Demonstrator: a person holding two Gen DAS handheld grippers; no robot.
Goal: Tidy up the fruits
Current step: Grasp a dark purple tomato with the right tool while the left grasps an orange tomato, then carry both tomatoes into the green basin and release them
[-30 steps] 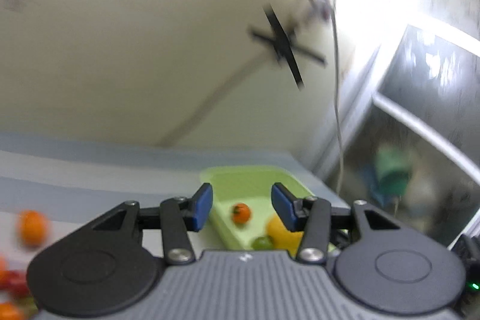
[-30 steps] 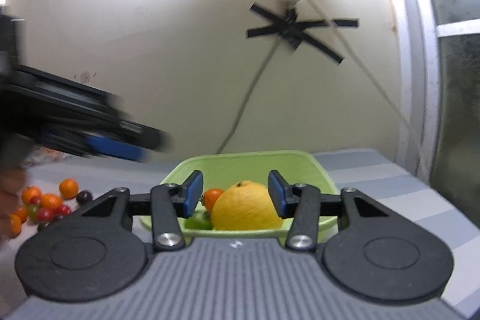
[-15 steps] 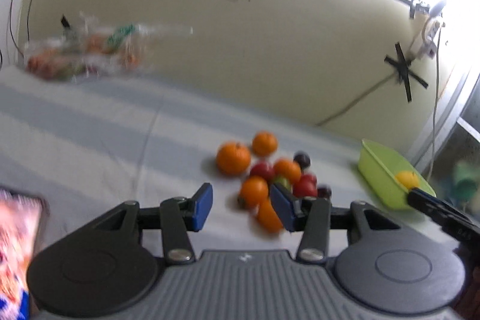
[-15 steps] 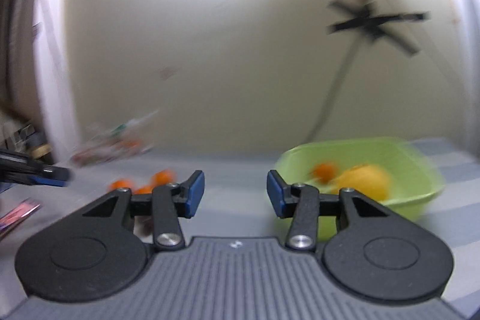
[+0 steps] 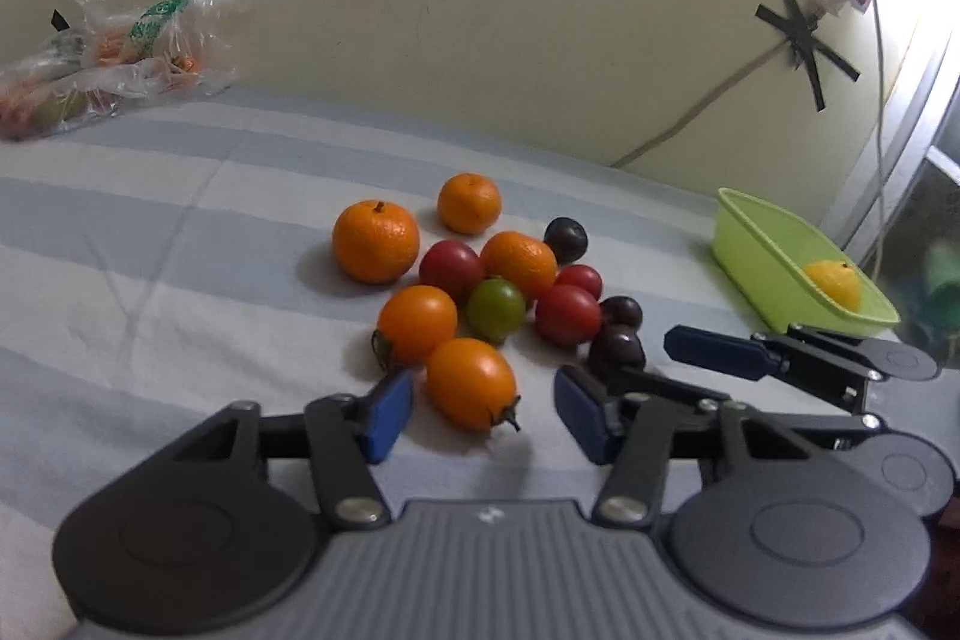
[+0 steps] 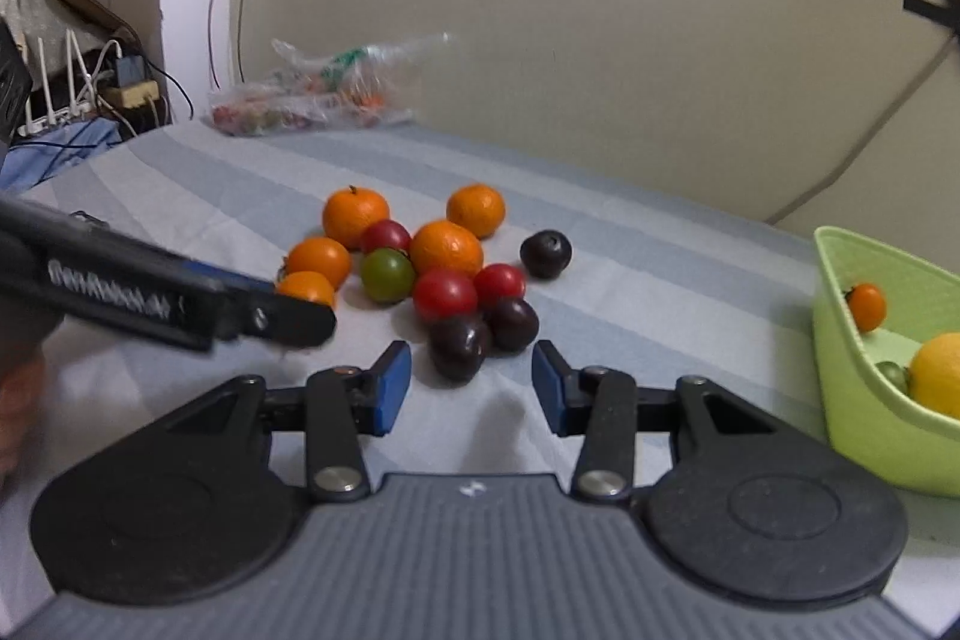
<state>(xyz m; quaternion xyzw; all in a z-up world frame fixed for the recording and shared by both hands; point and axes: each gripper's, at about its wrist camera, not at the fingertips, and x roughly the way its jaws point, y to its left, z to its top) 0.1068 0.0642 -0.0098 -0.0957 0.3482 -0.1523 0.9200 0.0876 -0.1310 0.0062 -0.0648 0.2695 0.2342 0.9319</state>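
Note:
A pile of fruit lies on the striped cloth (image 5: 180, 232): mandarins (image 5: 375, 242), red tomatoes (image 5: 567, 315), a green tomato (image 5: 495, 308) and dark plums (image 5: 617, 347). My left gripper (image 5: 483, 418) is open, its jaws opening slightly. An orange tomato (image 5: 471, 382) lies between its blue pads, untouched. My right gripper (image 6: 471, 388) is open, and a dark plum (image 6: 459, 346) sits just ahead of its gap. One finger (image 6: 288, 322) of the left gripper reaches in from the left. A green basket (image 6: 852, 388) at the right holds a yellow fruit (image 6: 939, 370) and a small orange tomato (image 6: 866, 307).
A clear plastic bag of produce (image 5: 120, 52) lies against the far wall at the left. A taped cable (image 5: 690, 118) runs down the wall to the bed. Routers and wires (image 6: 90, 88) crowd the far left. The green basket (image 5: 756, 232) stands near the cloth's right edge.
Both views have swung left from the green basket to the fruit pile. The left gripper has come down close over the pile, and an orange tomato now lies between its pads.

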